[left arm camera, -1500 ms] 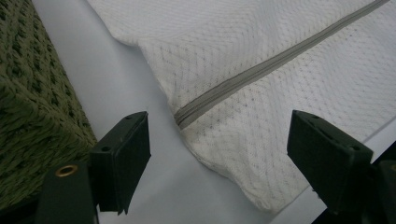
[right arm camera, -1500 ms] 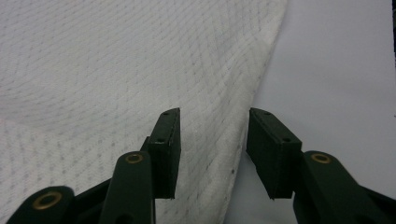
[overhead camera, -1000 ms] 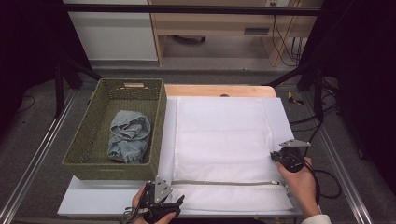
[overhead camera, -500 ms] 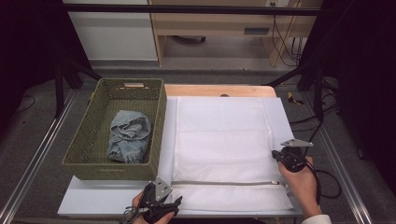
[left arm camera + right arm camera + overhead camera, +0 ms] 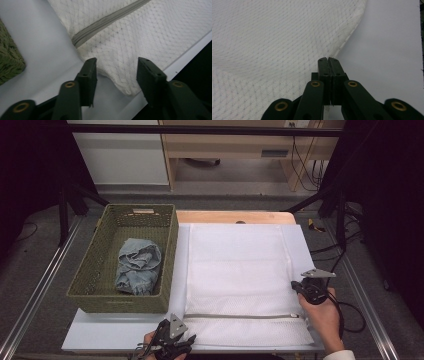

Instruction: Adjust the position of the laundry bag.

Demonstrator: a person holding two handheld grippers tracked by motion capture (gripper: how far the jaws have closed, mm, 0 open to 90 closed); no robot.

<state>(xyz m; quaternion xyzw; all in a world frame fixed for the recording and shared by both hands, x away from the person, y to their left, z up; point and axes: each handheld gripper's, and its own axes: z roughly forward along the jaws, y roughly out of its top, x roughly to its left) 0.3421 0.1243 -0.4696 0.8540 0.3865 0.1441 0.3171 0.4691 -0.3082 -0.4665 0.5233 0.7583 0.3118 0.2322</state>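
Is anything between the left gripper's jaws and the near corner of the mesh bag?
Nothing visible. The left gripper has just been closing its jaws, and the mesh bag corner already lies between them, not yet pinched. The green basket sits off to the side, clear of the approach.

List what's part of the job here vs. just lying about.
In the job:
- white mesh bag, zip closed
- its zip
- right gripper, shut on the bag's edge
- left gripper, jaws just been closing, bag's corner between them, not yet pinched

Lying about:
- green woven basket
- crumpled blue cloth inside it
- white board under everything
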